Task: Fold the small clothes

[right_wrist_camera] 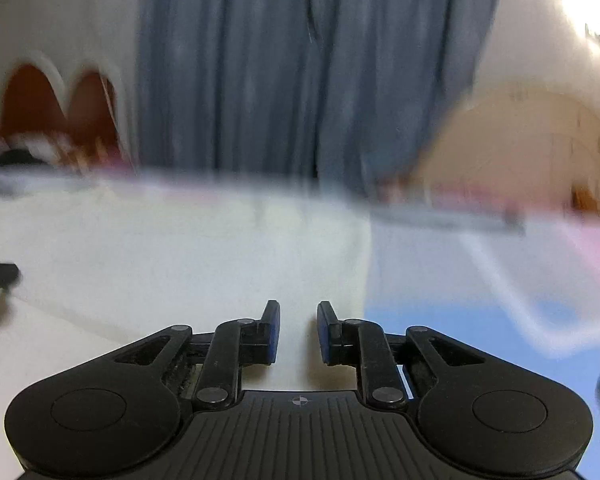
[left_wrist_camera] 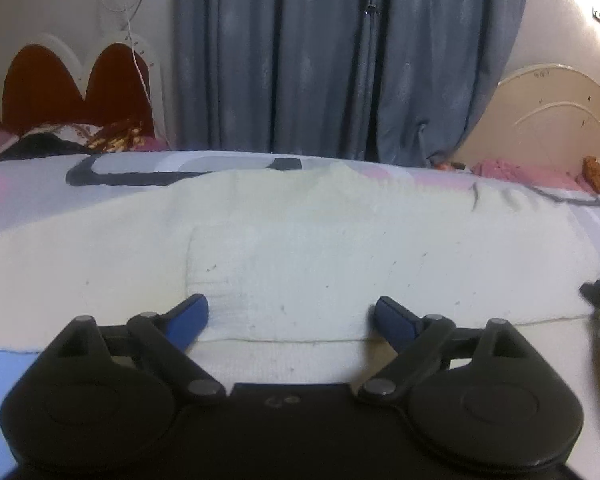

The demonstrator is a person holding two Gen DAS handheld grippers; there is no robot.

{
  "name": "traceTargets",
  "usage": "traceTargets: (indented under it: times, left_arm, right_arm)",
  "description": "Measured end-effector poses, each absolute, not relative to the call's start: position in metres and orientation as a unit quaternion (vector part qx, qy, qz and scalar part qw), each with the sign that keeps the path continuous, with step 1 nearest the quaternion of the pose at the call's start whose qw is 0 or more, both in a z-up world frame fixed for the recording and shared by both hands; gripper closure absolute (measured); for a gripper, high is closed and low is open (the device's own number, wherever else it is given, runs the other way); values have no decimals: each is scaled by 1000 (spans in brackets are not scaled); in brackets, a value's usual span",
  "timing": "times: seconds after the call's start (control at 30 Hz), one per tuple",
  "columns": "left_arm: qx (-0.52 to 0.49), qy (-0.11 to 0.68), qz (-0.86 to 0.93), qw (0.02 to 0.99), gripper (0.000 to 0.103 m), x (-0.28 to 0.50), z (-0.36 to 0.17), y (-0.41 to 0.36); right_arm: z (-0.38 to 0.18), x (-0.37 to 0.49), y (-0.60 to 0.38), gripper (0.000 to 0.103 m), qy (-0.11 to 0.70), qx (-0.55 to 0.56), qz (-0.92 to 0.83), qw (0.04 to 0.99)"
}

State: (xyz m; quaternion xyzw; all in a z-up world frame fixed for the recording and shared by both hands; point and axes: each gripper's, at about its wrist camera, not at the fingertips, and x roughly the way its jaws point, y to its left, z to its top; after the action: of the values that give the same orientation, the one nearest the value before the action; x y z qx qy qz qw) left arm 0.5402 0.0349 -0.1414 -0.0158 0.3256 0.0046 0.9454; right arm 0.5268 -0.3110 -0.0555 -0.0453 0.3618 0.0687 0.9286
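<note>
On the bed (left_wrist_camera: 28,208), just before the blue curtain (left_wrist_camera: 340,60), our cream knit garment (left_wrist_camera: 300,248) lies flat; left gripper (left_wrist_camera: 291,314) spread at its near hem, right gripper (right_wrist_camera: 298,330) seemingly narrowly parted, we next pinch.
</note>
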Motion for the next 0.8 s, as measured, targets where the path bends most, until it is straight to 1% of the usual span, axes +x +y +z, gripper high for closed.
traceTargets:
  times: [0.03, 0.13, 0.2, 0.27, 0.3, 0.33, 0.37, 0.43, 0.5, 0.6, 0.7, 0.8]
  left_arm:
    - [-17, 322, 3, 947, 17, 536, -137, 38]
    - [-33, 298, 20, 954, 18, 509, -127, 60]
    - [-49, 283, 45, 957, 20, 485, -123, 90]
    - [-63, 271, 82, 957, 28, 463, -117, 126]
    - [-81, 260, 115, 955, 29, 448, -117, 154]
    - [-103, 256, 146, 950, 32, 439, -116, 179]
    - [-133, 255, 176, 941, 40, 430, -116, 205]
    - [-219, 246, 227, 917, 48, 410, -121, 263]
    - [-278, 231, 259, 895, 48, 396, -126, 307]
    - [-327, 215, 267, 881, 53, 388, -132, 346]
    - [-360, 205, 254, 874, 55, 388, -136, 367]
    - [-370, 201, 244, 874, 56, 391, -137, 379]
  right_arm:
    - [-52, 526, -307, 84, 366, -57, 66, 927]
    - [-31, 512, -310, 83, 338, -16, 70, 938]
    - [-25, 503, -311, 83, 341, 1, 64, 938]
    - [-23, 502, -317, 83, 346, 16, 61, 936]
    - [-22, 497, -319, 83, 348, 22, 60, 935]
    - [-23, 492, -320, 83, 350, 28, 57, 935]
    - [-22, 488, -320, 83, 354, 38, 55, 933]
    - [-20, 481, -318, 83, 359, 56, 50, 930]
    - [-20, 480, -308, 83, 364, 72, 55, 927]
    - [-18, 475, -285, 83, 368, 77, 66, 924]
    - [-16, 478, -271, 83, 363, 70, 67, 927]
    - [-14, 488, -272, 83, 360, 78, 43, 929]
